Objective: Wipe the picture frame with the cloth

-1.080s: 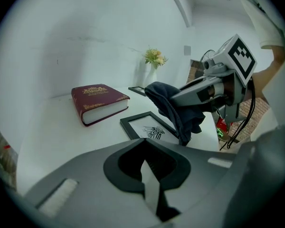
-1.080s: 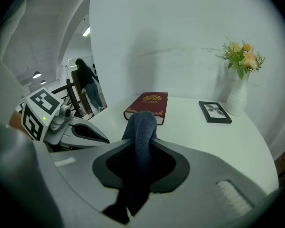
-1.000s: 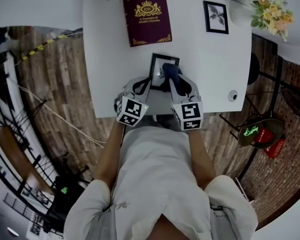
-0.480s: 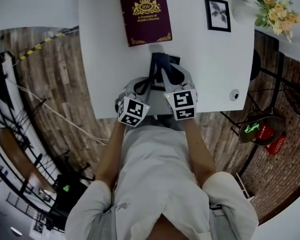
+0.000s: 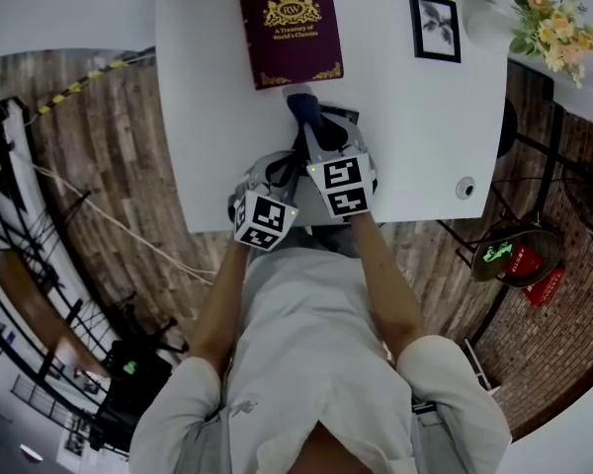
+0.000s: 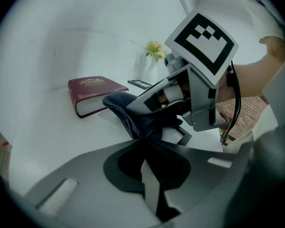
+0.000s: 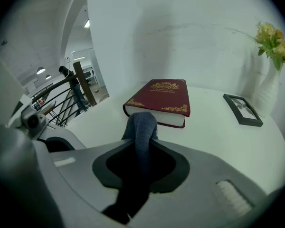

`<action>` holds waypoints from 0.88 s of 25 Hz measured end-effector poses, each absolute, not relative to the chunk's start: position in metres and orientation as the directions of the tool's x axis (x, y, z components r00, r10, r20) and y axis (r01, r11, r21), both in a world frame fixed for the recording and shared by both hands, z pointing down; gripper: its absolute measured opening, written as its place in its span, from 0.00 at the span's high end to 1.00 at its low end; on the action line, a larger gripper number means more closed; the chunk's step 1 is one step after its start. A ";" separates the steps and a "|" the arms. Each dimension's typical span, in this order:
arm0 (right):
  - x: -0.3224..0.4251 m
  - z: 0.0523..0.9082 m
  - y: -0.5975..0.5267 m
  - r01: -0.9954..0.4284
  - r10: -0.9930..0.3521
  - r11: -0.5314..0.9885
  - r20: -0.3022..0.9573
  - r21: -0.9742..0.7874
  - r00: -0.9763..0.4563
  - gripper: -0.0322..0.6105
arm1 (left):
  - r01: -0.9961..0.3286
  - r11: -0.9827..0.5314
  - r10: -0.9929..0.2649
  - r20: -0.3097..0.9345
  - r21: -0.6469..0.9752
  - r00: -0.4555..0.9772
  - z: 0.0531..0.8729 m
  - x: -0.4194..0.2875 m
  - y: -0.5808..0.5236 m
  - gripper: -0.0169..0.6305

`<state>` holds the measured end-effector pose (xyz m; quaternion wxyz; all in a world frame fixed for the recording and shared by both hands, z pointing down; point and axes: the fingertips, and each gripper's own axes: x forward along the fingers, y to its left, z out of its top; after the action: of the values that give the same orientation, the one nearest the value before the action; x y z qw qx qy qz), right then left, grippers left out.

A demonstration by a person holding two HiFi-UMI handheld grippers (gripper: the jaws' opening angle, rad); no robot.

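Sliding away from the person, the right gripper point(image 7: 141, 151) has pushed the cloth point(image 7: 141, 127) up the picture frame point(image 6: 183, 136). The cloth's tip now sits just beside the red book point(image 7: 161, 96). Half a second ago it was lower, over the middle of the frame.

On the left, the left gripper point(image 6: 145, 165) has stayed put. Its fingers look pressed shut on the near edge of the frame, holding it flat on the white table point(image 5: 415, 146). Next to it, the right gripper's fingers pinch the blue cloth tight. The cloth and gripper cover most of the frame.

I think the wiping is well under way, with one long rub reaching the far edge. More rubs may be left. Far right, a small picture point(image 5: 435, 28) and flowers point(image 5: 549, 28) sit well apart.
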<state>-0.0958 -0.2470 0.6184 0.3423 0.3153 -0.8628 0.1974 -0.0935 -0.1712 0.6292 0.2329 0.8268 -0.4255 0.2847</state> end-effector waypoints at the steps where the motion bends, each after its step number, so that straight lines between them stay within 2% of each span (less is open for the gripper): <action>1: -0.097 0.621 -0.247 -0.675 -0.405 0.729 0.722 -0.116 -0.561 0.84 | -0.837 -0.528 -0.572 0.669 0.143 0.475 0.629 -0.094 -0.171 0.94; 10: -0.093 0.625 -0.246 -0.671 -0.403 0.738 0.745 -0.079 -0.531 0.84 | -0.847 -0.514 -0.581 0.671 0.136 0.460 0.630 -0.094 -0.172 0.94; 22: -0.044 0.621 -0.250 -0.729 -0.454 0.683 0.751 -0.053 -0.479 0.84 | -0.858 -0.499 -0.593 0.674 0.122 0.441 0.631 -0.096 -0.172 0.94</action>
<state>-0.0440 -0.2503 0.6209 0.3691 0.3522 -0.8397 0.1861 -0.0958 -0.1716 0.6311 0.2306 0.8169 -0.4441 0.2870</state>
